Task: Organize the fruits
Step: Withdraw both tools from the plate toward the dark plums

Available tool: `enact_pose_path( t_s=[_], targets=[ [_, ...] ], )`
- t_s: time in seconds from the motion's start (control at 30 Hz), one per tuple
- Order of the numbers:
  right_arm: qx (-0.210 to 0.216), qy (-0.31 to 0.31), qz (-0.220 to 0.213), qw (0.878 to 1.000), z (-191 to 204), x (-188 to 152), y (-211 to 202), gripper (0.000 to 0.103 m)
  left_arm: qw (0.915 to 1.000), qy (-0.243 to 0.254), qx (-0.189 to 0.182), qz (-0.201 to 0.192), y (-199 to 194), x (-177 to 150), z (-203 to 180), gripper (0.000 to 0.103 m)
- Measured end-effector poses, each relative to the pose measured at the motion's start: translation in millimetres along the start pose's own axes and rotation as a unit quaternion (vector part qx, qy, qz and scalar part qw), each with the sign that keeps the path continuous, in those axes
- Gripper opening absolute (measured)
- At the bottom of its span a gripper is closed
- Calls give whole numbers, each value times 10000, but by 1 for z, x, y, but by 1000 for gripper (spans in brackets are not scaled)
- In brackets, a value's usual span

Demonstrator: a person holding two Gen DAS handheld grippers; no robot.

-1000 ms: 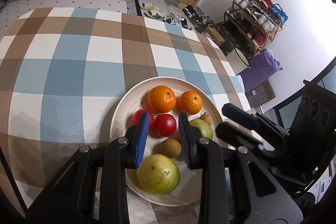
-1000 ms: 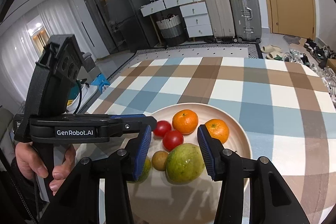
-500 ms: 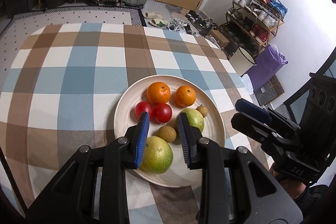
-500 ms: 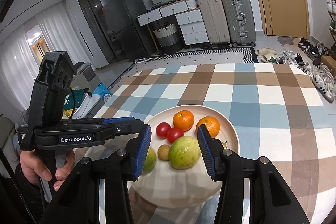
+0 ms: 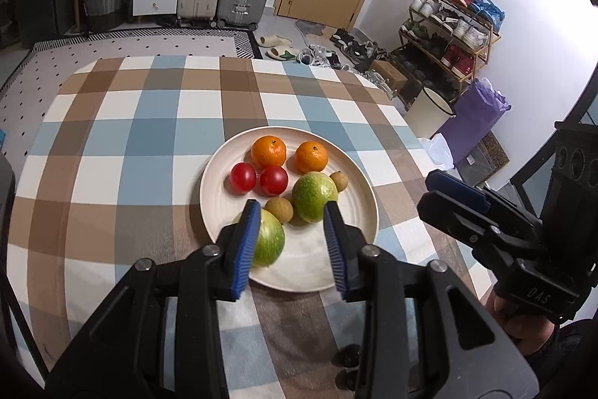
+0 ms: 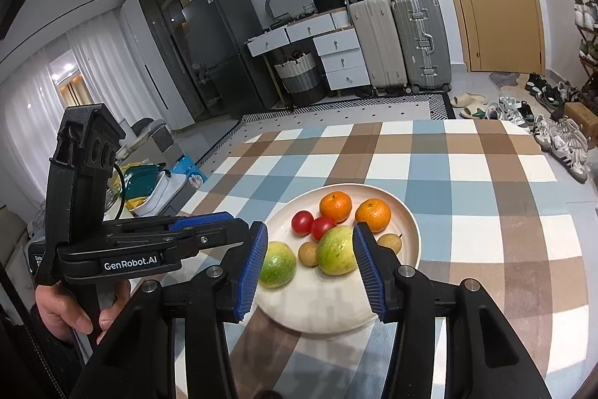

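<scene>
Fruits all sit on the plate [image 5: 364,212] on the checked tablecloth [image 5: 130,156]. Left gripper [image 5: 292,242] has just been opening, fingers apart, nothing between them: green fruit [image 5: 270,242] at its nine o'clock, brown one [image 5: 280,209] at twelve. Right gripper [image 6: 310,266], jaws parted and just opened a touch wider, hangs empty, probably nearer the rounder green fruit [image 6: 335,251].

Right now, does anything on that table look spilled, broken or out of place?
Nothing stands out. All the fruit sits on the plate: two oranges, two tomatoes, two green fruits and small brown ones. The checked tablecloth lies flat, with nothing spilled.
</scene>
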State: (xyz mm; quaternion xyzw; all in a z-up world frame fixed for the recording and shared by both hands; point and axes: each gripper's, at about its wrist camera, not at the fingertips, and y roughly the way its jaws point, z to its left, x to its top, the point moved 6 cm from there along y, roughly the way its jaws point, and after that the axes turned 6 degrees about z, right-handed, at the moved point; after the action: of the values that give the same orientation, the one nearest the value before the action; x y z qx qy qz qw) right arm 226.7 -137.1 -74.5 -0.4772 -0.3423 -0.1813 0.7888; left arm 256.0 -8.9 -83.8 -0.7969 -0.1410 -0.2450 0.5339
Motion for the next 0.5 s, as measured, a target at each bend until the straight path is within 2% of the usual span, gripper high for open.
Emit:
enact_pose_path(
  t_s=[0.2,0.27,0.43,0.5],
  targets=[
    [-43,-78,-107,9999,10,-10,-20,59,9998,27,146,-159,-20,-13,-7,47],
    [-55,-84,-125,9999,13,-15,-26,61,9996,25,191,-219,-27,-19,-8,55],
    [-102,-109,-170,9997,19,-26,-38,64,9991,25,269,-317,-41,-30,-12,65],
    [-135,-114,-191,9997,20,-30,-42,69,9989,22,319,-334,-46,-36,-14,71]
  ],
)
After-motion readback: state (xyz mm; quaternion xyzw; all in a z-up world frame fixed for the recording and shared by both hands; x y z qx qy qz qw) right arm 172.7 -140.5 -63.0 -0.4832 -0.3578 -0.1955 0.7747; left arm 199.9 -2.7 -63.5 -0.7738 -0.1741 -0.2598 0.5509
